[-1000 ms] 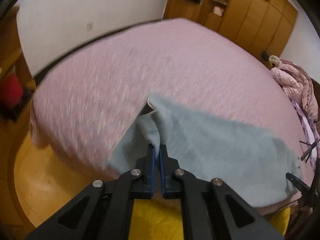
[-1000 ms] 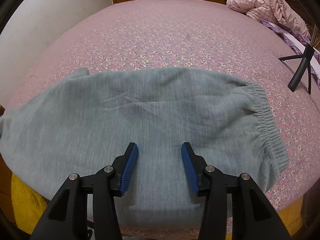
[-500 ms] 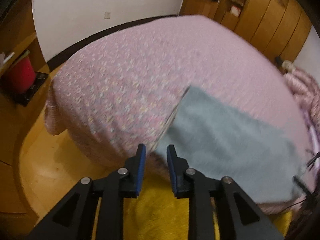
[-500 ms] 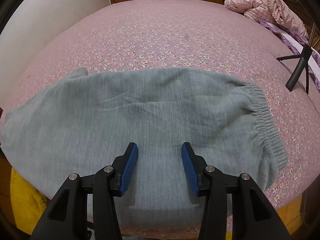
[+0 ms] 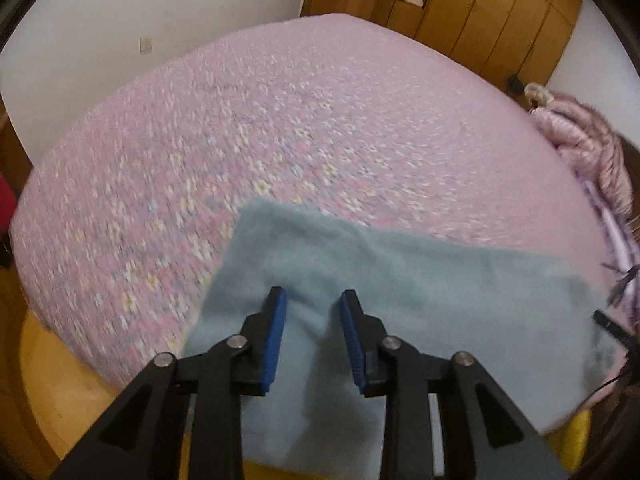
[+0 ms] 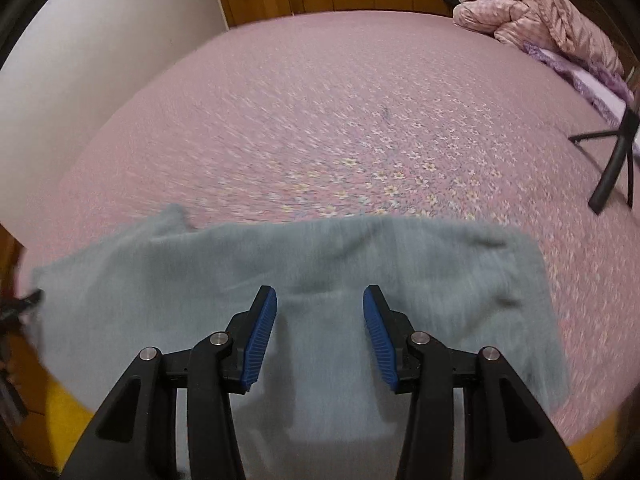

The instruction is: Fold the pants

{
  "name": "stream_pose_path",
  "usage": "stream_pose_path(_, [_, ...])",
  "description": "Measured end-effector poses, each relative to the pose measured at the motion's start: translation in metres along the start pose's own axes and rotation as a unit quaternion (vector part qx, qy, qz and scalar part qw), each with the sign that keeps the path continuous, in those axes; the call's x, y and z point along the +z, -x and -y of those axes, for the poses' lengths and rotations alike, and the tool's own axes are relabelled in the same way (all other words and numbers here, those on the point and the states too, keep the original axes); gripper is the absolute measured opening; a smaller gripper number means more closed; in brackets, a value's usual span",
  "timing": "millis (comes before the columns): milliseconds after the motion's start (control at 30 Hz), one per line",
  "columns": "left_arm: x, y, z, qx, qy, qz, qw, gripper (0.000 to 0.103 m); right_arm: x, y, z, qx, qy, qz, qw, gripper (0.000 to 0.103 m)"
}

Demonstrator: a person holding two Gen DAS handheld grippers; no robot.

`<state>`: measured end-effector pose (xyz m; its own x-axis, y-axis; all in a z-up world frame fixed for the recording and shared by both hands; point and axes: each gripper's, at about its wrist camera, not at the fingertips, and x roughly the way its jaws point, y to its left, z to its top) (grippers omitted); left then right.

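Note:
Grey-blue pants (image 5: 400, 280) lie flat along the near edge of a pink flowered bed (image 5: 280, 120). In the left wrist view my left gripper (image 5: 312, 300) hovers above the pants' left end. Its jaws are opening, and no cloth is pinched between the blue pads (image 5: 276, 332). In the right wrist view the same pants (image 6: 320, 264) spread below my right gripper (image 6: 320, 300). That gripper stands open above the cloth and grips nothing.
A crumpled pink quilt (image 6: 540, 4) lies at the bed's far right. A black tripod (image 6: 612, 160) stands on the bed to the right. Wooden wardrobes (image 5: 480, 8) line the far wall. Wooden floor (image 5: 60, 380) and something yellow (image 6: 68, 404) lie below the bed's near edge.
My left gripper let go of the pants' left end, opened, and moved back over the cloth. The right gripper drew back, so the pants sit nearer in its view.

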<state>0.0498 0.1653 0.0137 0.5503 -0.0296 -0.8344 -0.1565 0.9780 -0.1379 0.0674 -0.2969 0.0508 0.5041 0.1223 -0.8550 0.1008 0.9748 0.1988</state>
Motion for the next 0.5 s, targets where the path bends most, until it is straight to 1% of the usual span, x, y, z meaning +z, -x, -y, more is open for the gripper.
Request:
stream_pose_path(67, [0.004,-0.003,0.004,0.02,-0.017,-0.005,0.9996,0.03,0.0,-0.019,0.007,-0.073,0.007,-0.018,0.997,0.046])
stream_pose_path(100, [0.005,-0.004,0.005,0.024,-0.02,-0.007,0.9995,0.03,-0.001,-0.018,0.015,-0.059,0.003,0.0,0.998,0.046])
stream_pose_path(133, [0.006,-0.004,0.006,0.026,-0.023,-0.009,0.9994,0.03,-0.001,-0.018,0.021,-0.056,-0.004,0.003,0.998,0.046])
stream_pose_path(167, [0.007,-0.005,0.006,0.026,-0.024,-0.009,0.9993,0.03,-0.002,-0.016,0.027,-0.058,-0.01,0.003,0.998,0.046])
stream_pose_path(267, [0.008,-0.007,0.006,0.021,-0.02,-0.004,0.9996,0.03,-0.005,-0.01,0.038,-0.083,0.001,0.005,0.997,0.044])
stream_pose_path(300, [0.008,-0.005,0.006,0.019,-0.017,-0.002,0.9997,0.03,-0.006,-0.009,0.043,-0.078,-0.002,0.004,0.997,0.042])
stream_pose_path(367, [0.004,0.001,0.005,0.016,-0.014,-0.002,0.9998,0.03,-0.007,-0.003,0.053,-0.071,-0.014,0.001,0.997,0.034])
stream_pose_path(433, [-0.002,0.013,0.003,0.014,-0.007,0.0,0.9999,0.031,-0.007,0.008,0.057,-0.067,-0.027,-0.002,0.997,0.033])
stream_pose_path(500, [-0.006,0.019,0.001,0.003,-0.002,0.004,1.0,0.035,-0.012,0.024,0.056,-0.048,-0.029,0.006,0.998,0.033])
